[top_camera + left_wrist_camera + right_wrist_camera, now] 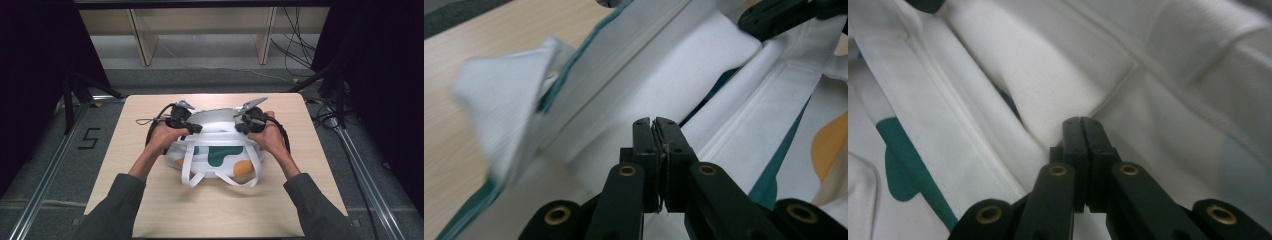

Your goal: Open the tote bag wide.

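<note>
Closest to the lens in the left gripper view, the left hand-held gripper [656,121] has its two black jaws pressed together, with a thin edge of white cloth caught between the pads. Just beyond its tips lies the tote bag [704,75], white canvas with teal trim and an orange patch off to the gripper's right. A loose flap of the bag stands up to its left, blurred. The other gripper's dark tip shows far ahead of it, at the upper right.

In the right gripper view, the right hand-held gripper [1083,121] also has its jaws pressed together, tips buried against a white fold and seam of the bag; whether cloth sits between the pads I cannot tell. A teal shape lies to its left.

From the high view, the left hand-held gripper [196,128] and the right hand-held gripper [239,127] face each other across the bag's top edge. The tote bag [215,155] lies on the bench [140,165] just below both grippers, its white handles [220,177] looped toward the person's sleeves.
</note>
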